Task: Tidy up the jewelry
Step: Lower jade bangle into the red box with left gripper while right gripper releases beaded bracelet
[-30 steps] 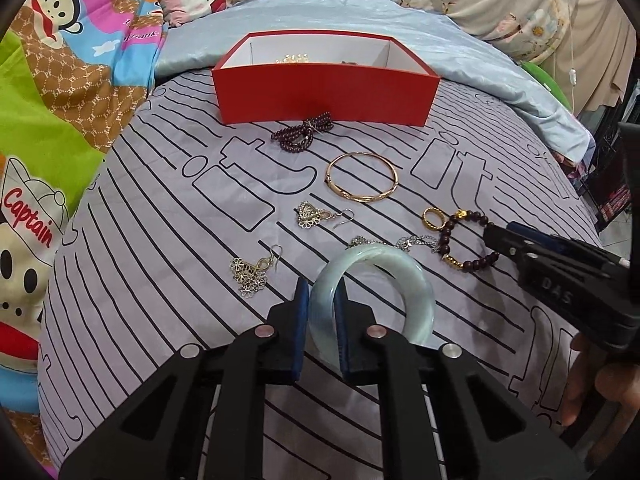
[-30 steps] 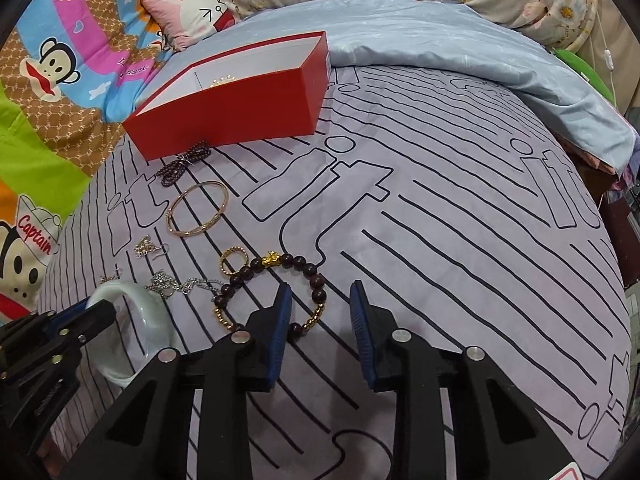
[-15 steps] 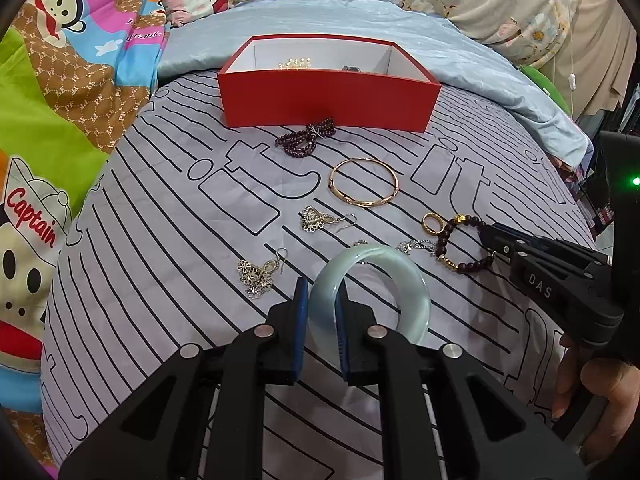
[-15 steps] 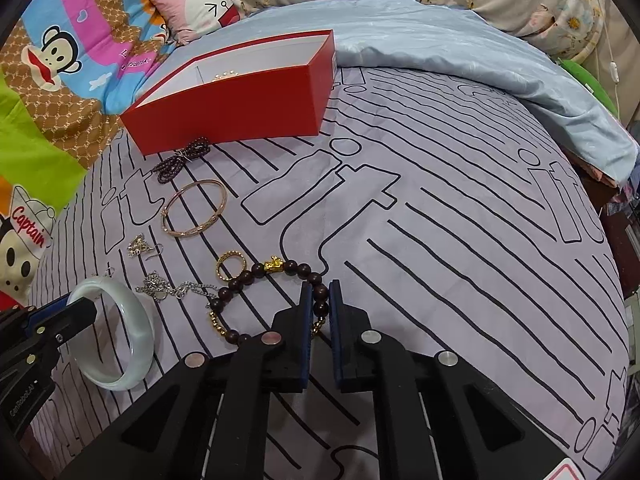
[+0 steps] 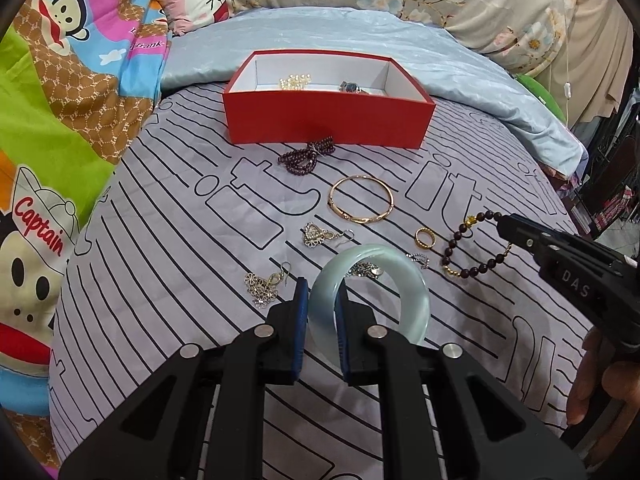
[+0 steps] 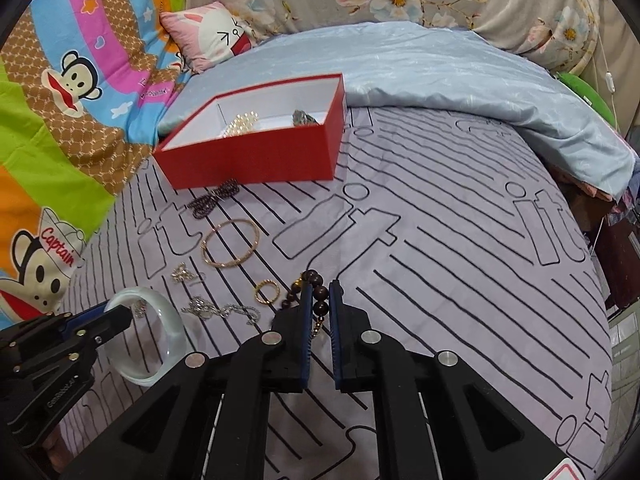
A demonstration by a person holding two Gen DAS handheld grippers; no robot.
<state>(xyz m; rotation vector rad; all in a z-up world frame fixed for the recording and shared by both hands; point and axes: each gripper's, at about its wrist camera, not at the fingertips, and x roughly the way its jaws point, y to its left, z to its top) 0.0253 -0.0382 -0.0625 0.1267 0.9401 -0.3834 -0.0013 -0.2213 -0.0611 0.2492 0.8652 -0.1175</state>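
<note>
Our left tongs (image 5: 321, 312) grip a pale green bangle (image 5: 372, 288) at the bed's (image 5: 168, 240) six o'clock. Our right tongs (image 6: 320, 300) have just closed on a dark bead bracelet (image 6: 316, 292), lifted. The red box (image 5: 328, 120) sits at twelve o'clock.

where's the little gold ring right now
The gold ring lies on the striped bedsheet, between the jade bangle and the dark bead bracelet.
</note>
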